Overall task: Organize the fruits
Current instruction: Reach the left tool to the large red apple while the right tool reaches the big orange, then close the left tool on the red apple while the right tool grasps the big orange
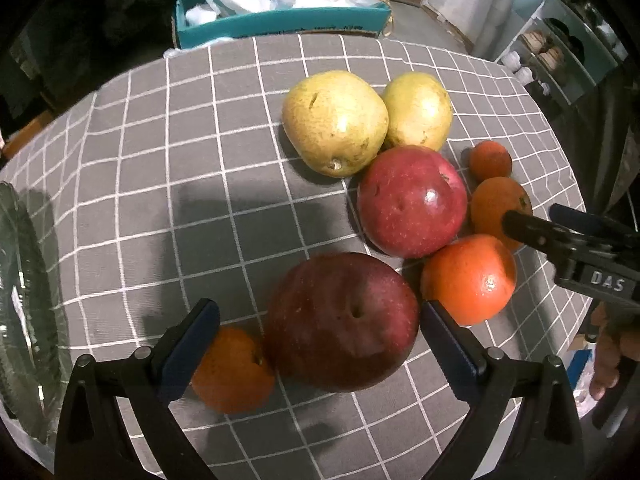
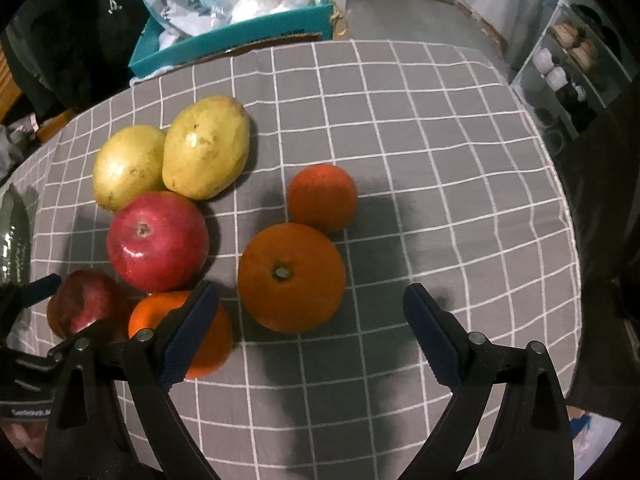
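Fruits lie on a grey checked tablecloth [image 1: 140, 184]. My left gripper [image 1: 320, 344] is open, its jaws on either side of a dark red apple [image 1: 340, 320], with an orange [image 1: 232, 372] by the left finger. A brighter red apple [image 1: 412, 200], two yellow pears [image 1: 336, 120] [image 1: 418, 110] and several oranges [image 1: 468, 278] lie beyond. My right gripper [image 2: 312, 332] is open and empty, just in front of a large orange [image 2: 292, 276]; a smaller orange [image 2: 322, 198] lies behind it. It also shows at the right of the left wrist view [image 1: 520, 226].
A glass plate [image 1: 24, 312] sits at the table's left edge. A teal box [image 1: 280, 20] with plastic bags stands behind the table. Shelves [image 2: 568, 60] with cups are at the far right. The table's right part [image 2: 460, 160] is bare cloth.
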`<state>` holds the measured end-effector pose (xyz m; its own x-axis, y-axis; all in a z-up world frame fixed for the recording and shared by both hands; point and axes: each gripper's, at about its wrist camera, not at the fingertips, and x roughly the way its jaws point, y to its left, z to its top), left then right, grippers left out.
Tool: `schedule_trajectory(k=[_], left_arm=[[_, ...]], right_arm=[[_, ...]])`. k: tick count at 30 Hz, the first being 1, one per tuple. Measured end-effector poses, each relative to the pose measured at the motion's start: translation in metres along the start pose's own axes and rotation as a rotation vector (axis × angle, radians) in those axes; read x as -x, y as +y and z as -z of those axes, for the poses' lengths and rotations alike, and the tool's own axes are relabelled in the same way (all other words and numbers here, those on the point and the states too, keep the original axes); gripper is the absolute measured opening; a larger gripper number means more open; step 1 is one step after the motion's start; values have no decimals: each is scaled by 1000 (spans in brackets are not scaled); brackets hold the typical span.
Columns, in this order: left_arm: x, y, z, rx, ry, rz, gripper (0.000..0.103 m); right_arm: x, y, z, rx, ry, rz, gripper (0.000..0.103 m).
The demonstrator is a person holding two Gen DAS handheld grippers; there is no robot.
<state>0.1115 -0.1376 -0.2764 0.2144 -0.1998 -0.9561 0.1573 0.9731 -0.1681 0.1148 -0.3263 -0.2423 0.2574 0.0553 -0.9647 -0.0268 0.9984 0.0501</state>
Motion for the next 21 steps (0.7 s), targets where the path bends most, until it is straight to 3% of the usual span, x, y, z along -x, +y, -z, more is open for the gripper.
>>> schedule_trajectory(k=[8, 12, 21], left_arm=[[-12, -10, -2, -58, 24, -15, 99], [-14, -7, -6, -39, 33, 80, 78], [-5, -9, -6, -44, -10, 58, 78]], right_arm=[[-20, -1, 0, -18, 59, -20, 77], [-20, -1, 0, -19, 51, -50, 64], [-16, 9, -1, 12, 23, -4, 63]])
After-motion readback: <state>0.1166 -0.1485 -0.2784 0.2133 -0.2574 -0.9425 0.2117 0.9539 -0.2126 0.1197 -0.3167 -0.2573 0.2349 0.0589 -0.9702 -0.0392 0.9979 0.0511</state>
